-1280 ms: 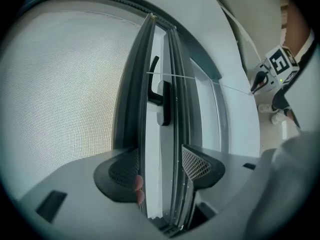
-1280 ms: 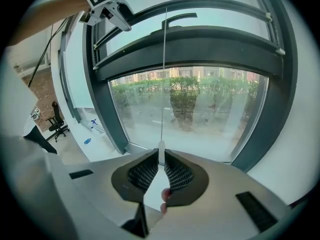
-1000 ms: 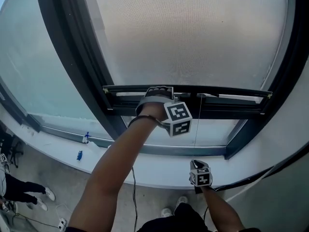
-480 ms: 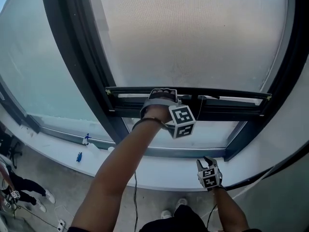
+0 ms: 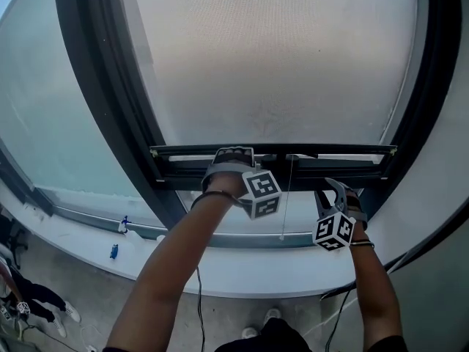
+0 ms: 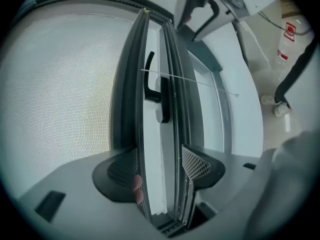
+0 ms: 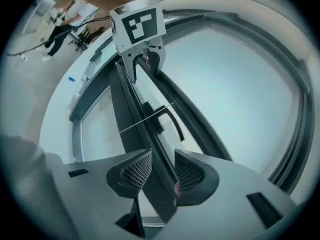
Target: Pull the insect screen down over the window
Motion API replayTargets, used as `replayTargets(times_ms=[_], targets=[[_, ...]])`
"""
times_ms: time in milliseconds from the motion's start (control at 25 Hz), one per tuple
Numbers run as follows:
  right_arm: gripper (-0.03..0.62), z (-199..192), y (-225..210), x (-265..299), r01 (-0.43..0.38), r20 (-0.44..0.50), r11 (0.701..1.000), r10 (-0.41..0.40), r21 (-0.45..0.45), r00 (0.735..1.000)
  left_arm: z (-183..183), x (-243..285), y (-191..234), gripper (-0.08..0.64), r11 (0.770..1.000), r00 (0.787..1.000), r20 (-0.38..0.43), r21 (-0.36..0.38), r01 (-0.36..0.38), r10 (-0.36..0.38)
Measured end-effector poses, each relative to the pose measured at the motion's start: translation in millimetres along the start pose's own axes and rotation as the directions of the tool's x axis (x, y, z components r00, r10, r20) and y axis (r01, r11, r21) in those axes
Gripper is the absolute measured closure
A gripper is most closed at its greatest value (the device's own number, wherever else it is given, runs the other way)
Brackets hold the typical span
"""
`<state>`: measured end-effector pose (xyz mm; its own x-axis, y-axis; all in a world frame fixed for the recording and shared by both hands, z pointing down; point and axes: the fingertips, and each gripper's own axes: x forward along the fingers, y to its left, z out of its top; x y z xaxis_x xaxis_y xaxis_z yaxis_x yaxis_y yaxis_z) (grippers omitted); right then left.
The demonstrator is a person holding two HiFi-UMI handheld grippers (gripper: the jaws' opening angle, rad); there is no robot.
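The insect screen [image 5: 271, 57] is a pale mesh that covers the upper window. Its dark bottom bar [image 5: 183, 155] runs level across the frame. My left gripper [image 5: 233, 155] is shut on the bar left of its middle, with a pad on each side [image 6: 160, 166]. My right gripper [image 5: 331, 185] sits at the bar's right part. Its jaws have just opened, and the bar's edge passes between its pads [image 7: 162, 171] without being pinched. A thin pull cord [image 5: 289, 196] hangs from the bar between the two grippers. The window handle [image 6: 150, 79] lies behind the bar.
The dark window frame [image 5: 95, 86] borders the screen on both sides. Below lies a white sill [image 5: 220, 259] with a small blue object [image 5: 113, 251] on it. A person's shoes [image 5: 29, 299] show on the floor at lower left. A cable hangs under my left arm.
My right gripper has risen from below the sill to the right part of the bar, rolled over and opened its jaws. My left gripper has kept its hold on the bar.
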<state>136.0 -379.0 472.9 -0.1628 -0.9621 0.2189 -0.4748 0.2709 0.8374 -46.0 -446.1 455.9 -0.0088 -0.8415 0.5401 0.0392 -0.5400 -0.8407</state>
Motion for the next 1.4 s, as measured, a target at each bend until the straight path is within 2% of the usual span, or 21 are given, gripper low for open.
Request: replayTargets(times_ms=[120,200,520,840,1000,1120,1400], targets=[[0.456,9.8,-31.1,11.3,0.030,-0.020,0.980,-0.035,-0.199,0.999,0.2,-1.0,0.0,0.288,0.999,0.999,0.029,-0.031,0.022,-0.021],[0.449,11.2,-45.8,18.1,0.036,-0.035,0.958,-0.048,-0.286,0.998,0.8,-1.2,-0.1,0.288,0.999,0.999,0.038,-0.035,0.024,-0.023],[0.434,8.8,-59.0,44.2,-0.035,-0.103,0.880,-0.016,-0.474,0.995,2.3,-0.6,1.9,0.288,0.999,0.999,0.045,-0.038,0.002,-0.001],[0.428,8.5,-55.8,49.7,-0.074,-0.142,0.881,0.007,-0.468,0.990,1.4,-0.6,3.5,0.288,0.999,0.999,0.043,-0.043,0.014,-0.012],[0.428,6.2,-52.7,49.0,-0.145,-0.213,0.900,0.060,-0.411,0.975,2.9,0.6,-4.1,0.288,0.999,0.999,0.041,-0.040,0.029,-0.028],[0.428,5.1,-45.4,49.2,-0.192,-0.241,0.884,0.094,-0.426,0.966,1.4,3.0,-9.5,0.288,0.999,0.999,0.015,-0.022,0.037,-0.037],[0.425,0.8,-36.8,46.4,-0.294,-0.311,0.867,0.172,-0.403,0.935,4.0,4.4,-15.7,0.288,0.996,0.996,0.036,-0.036,0.083,-0.082]])
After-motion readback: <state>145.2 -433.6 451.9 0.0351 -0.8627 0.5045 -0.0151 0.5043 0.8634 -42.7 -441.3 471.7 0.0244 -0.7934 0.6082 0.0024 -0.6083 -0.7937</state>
